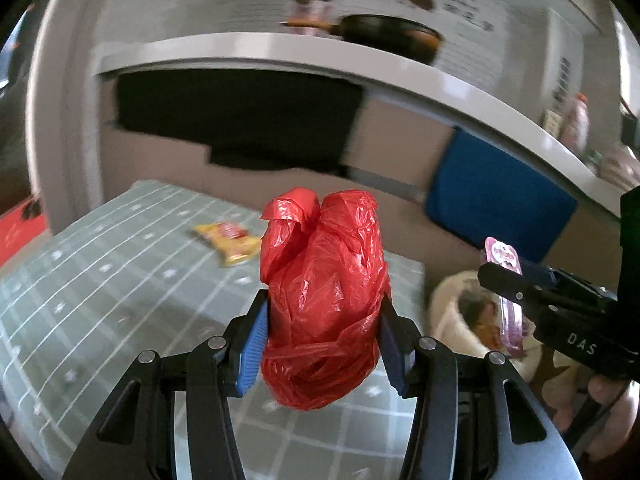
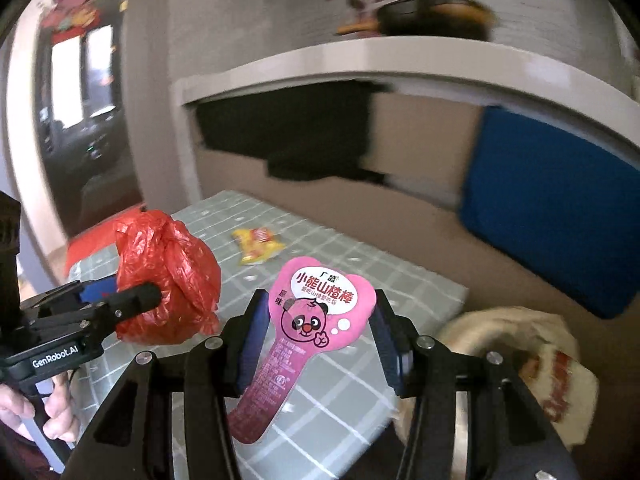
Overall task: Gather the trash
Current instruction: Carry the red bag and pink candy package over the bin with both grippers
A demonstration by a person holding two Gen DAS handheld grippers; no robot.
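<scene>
My left gripper point(image 1: 322, 336) is shut on a crumpled red plastic bag point(image 1: 324, 296) and holds it above the grey checked table point(image 1: 120, 300). The bag also shows in the right wrist view point(image 2: 168, 280), at the left. My right gripper point(image 2: 316, 336) is shut on a pink candy wrapper point(image 2: 316, 312) with a cartoon bear, held over the table's right edge. The wrapper also shows in the left wrist view point(image 1: 506, 296), at the right, above a white-lined trash bin point(image 1: 460, 312). A yellow snack wrapper point(image 1: 232, 242) lies on the table further back; it also shows in the right wrist view point(image 2: 258, 244).
The trash bin point(image 2: 520, 352) stands on the floor just right of the table. A white counter point(image 1: 280, 50) with a dark pan point(image 1: 392, 36) runs behind. A blue panel point(image 2: 552, 200) and a dark opening point(image 2: 288, 132) sit under the counter.
</scene>
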